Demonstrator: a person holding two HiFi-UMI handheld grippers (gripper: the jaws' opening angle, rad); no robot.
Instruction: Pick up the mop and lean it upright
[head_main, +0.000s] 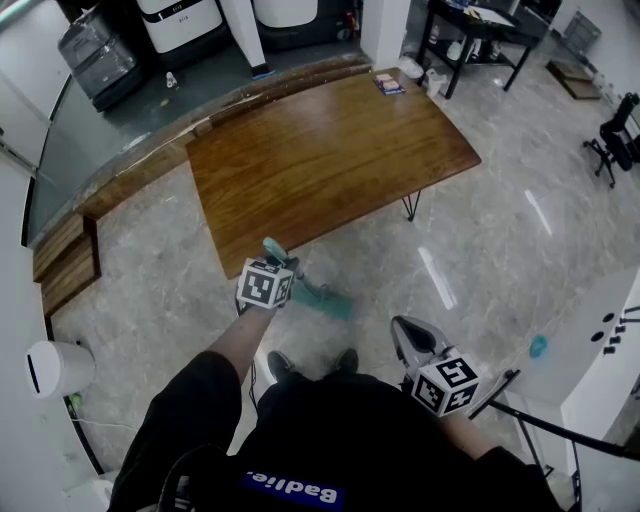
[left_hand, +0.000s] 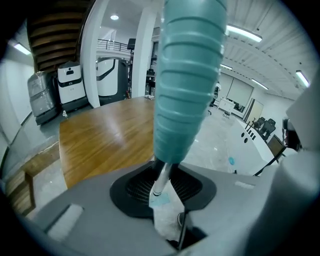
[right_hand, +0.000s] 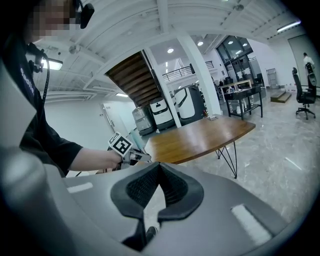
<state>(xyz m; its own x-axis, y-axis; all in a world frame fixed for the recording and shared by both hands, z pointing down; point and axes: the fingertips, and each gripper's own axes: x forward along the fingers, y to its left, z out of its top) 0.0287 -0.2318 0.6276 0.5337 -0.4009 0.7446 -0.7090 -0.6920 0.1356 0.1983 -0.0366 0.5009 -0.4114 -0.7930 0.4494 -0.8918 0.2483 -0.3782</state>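
The mop stands almost upright in front of me: its teal ribbed handle grip rises past the camera, and its teal mop head lies on the floor by the table's near edge. My left gripper is shut on the thin silver pole just below the grip. The right gripper view shows the left gripper out to the left, beside the table. My right gripper hangs at my right side, away from the mop. Its pads meet at the tips with nothing between them.
A brown wooden table on thin black legs stands right behind the mop. A white round bin sits at the left, wooden steps beyond it. A black stand and white counter are at the right. Grey marble floor lies all around.
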